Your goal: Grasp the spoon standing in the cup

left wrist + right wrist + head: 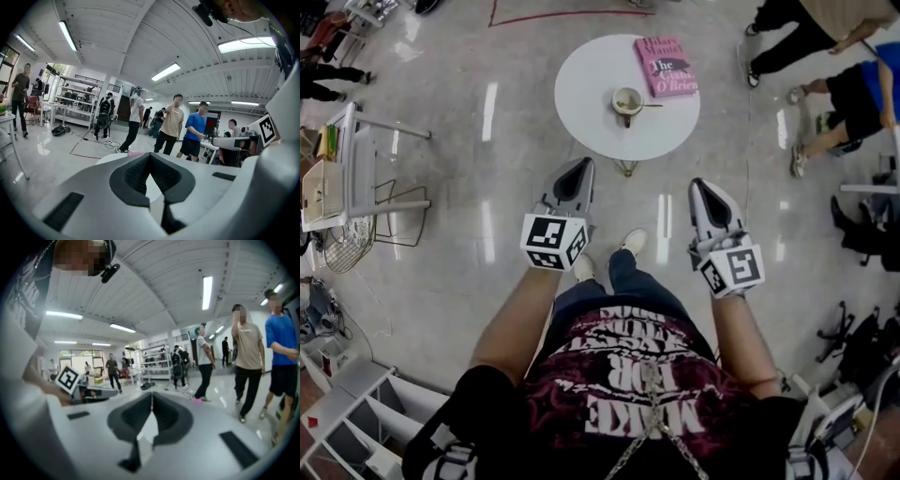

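Observation:
A brown cup stands near the middle of a round white table ahead of me, with a spoon in it whose handle leans out to the right. A pink book lies behind the cup on the right. My left gripper and right gripper hover over the floor short of the table's near edge, both pointing toward it. Their jaws meet at the tips with nothing between them. In the left gripper view the left gripper hides most of the table; the right gripper shows shut too.
Several people stand or sit past the table at the right. A white shelf cart and a wire chair stand at the left. A red tape line marks the floor beyond the table. My own shoes are just below the grippers.

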`<state>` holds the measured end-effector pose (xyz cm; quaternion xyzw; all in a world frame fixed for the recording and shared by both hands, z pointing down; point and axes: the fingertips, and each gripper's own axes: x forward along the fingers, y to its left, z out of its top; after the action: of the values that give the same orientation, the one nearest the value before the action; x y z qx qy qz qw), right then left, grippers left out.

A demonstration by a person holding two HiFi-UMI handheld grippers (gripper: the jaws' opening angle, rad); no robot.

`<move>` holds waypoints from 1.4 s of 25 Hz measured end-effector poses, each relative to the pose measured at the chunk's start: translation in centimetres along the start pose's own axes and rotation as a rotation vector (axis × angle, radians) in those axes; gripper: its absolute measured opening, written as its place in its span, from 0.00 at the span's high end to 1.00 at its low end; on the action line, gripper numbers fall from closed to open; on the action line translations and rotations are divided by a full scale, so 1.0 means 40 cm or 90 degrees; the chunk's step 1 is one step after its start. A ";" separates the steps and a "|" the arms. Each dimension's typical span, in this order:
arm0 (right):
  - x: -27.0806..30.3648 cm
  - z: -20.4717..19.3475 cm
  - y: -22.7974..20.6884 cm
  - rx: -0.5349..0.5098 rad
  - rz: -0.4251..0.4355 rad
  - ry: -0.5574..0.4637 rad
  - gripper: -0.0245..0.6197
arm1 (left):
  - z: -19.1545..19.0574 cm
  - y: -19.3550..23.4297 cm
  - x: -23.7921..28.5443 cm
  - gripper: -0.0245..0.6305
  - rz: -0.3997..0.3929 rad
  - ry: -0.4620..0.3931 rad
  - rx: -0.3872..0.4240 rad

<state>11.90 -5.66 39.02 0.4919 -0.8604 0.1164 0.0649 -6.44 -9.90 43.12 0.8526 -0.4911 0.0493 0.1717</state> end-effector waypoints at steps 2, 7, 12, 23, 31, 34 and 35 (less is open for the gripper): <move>0.014 0.002 -0.025 -0.001 0.010 0.001 0.91 | 0.001 0.001 0.021 0.93 0.011 -0.001 -0.002; 0.040 0.009 -0.073 -0.003 0.033 -0.003 0.91 | 0.010 -0.004 0.059 0.93 0.036 -0.008 -0.006; 0.048 0.015 -0.093 -0.004 0.065 -0.009 0.91 | 0.027 -0.014 0.064 0.93 0.066 -0.018 0.002; 0.011 0.041 -0.125 0.015 0.075 -0.040 0.91 | 0.070 -0.049 0.055 0.93 0.087 -0.026 0.022; -0.009 0.074 -0.134 0.002 0.072 -0.057 0.91 | 0.092 -0.080 0.059 0.93 0.077 -0.042 0.028; 0.003 0.077 -0.131 0.002 0.069 -0.057 0.91 | 0.098 -0.067 0.065 0.93 0.074 -0.043 0.028; 0.007 0.077 -0.132 0.002 0.067 -0.057 0.91 | 0.100 -0.061 0.068 0.93 0.073 -0.044 0.027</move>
<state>16.30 -9.28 36.84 0.4509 -0.8869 0.0987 0.0197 -3.31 -12.38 39.46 0.8278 -0.5435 0.0400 0.1331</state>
